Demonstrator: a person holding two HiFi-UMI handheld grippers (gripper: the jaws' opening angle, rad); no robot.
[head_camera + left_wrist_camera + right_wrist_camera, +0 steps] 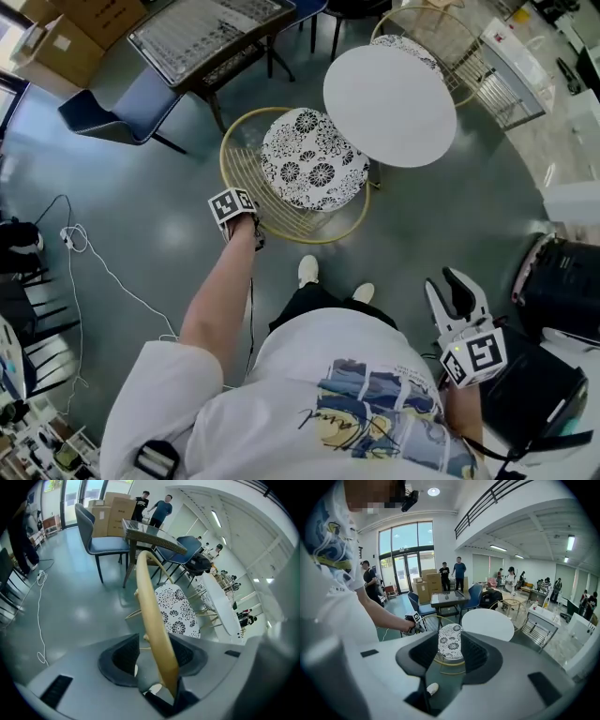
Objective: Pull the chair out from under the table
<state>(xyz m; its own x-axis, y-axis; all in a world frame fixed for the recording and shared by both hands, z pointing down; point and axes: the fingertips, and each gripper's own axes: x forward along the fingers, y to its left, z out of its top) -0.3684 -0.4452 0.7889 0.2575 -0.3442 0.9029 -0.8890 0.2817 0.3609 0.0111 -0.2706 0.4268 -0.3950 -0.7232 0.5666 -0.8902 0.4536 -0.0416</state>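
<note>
The chair has a gold wire frame and a black-and-white flowered cushion. Its far side sits tucked under the round white table. My left gripper is down at the chair's near-left rim. In the left gripper view the gold rim runs straight between the jaws of the left gripper, which stand wide and do not squeeze it. My right gripper hangs by my right hip, open and empty. Its own view shows the cushion and table far ahead.
A glass-topped table and a blue chair stand beyond the chair on the left. A second wire chair and a white wire rack sit behind the round table. A white cable trails over the floor at left. People stand by cardboard boxes.
</note>
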